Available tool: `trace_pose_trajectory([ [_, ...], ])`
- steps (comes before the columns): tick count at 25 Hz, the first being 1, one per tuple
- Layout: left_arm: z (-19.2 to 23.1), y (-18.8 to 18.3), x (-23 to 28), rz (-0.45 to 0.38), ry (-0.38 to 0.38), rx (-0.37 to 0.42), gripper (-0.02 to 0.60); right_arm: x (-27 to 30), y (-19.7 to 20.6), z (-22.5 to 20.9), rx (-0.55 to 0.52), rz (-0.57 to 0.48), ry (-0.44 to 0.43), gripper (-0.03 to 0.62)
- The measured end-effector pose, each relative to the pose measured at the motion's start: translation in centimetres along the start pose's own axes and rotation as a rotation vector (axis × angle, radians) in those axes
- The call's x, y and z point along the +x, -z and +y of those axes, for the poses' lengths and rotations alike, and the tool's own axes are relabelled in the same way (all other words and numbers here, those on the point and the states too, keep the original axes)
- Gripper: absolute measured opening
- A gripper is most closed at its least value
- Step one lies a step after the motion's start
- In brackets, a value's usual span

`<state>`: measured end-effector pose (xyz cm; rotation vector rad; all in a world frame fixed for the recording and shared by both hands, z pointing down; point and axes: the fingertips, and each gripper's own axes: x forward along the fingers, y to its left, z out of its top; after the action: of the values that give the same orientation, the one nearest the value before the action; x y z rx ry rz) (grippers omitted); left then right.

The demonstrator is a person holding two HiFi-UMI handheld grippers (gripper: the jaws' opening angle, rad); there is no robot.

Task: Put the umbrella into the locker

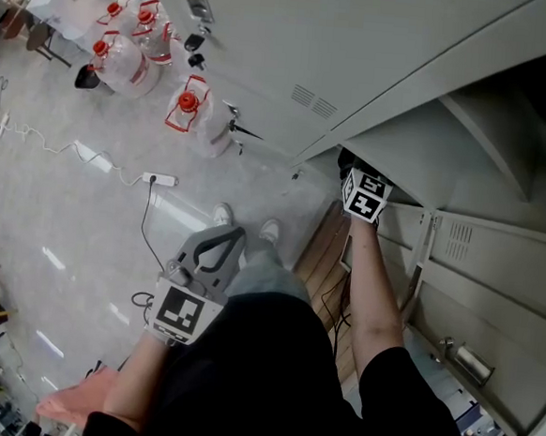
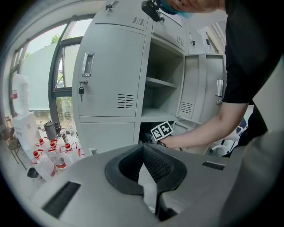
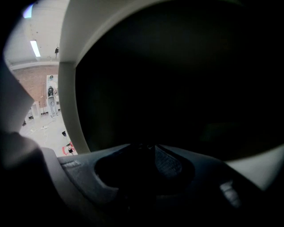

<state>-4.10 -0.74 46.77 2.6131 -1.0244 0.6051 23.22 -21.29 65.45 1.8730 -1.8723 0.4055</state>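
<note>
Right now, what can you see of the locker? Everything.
Grey sheet-metal locker, upright beside a window. Its closed left door has a handle, a hanging key and vent slots. The middle bay is open, with its door swung right and one shelf inside. The right gripper reaches into the dark lower compartment; contact is unclear.

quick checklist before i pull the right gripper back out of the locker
1. lower compartment open: ok
2. right gripper reaching inside the lower compartment: ok
3. umbrella lying inside: cannot tell, the right gripper view is too dark
4. right gripper's jaws let go of everything: cannot tell
5. left gripper shut, empty, away from the locker: ok
</note>
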Motion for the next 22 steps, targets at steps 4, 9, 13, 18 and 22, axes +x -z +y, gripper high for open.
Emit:
trace_pose_trajectory([
  [4,0.0,0.2,0.3,-0.002,0.011,0.039,0.011,-2.3,1.3,0.6,0.000,0.015,-0.004,0.153],
  [9,0.0,0.0,0.5,-0.004,0.010,0.042,0.011,-4.8,3.5,1.5,0.014,0.025,-0.010,0.158],
  [13,-0.1,0.0,0.8,-0.004,0.008,0.038,0.011,-6.0,4.2,1.8,0.020,0.037,-0.012,0.184],
  [18,-0.5,0.0,1.2,0.000,0.015,0.041,0.011,-8.0,5.9,2.2,0.033,0.059,-0.014,0.206],
  [22,-0.7,0.2,1.4,0.005,0.018,0.040,0.011,-9.1,7.0,2.5,0.018,0.075,-0.014,0.235],
])
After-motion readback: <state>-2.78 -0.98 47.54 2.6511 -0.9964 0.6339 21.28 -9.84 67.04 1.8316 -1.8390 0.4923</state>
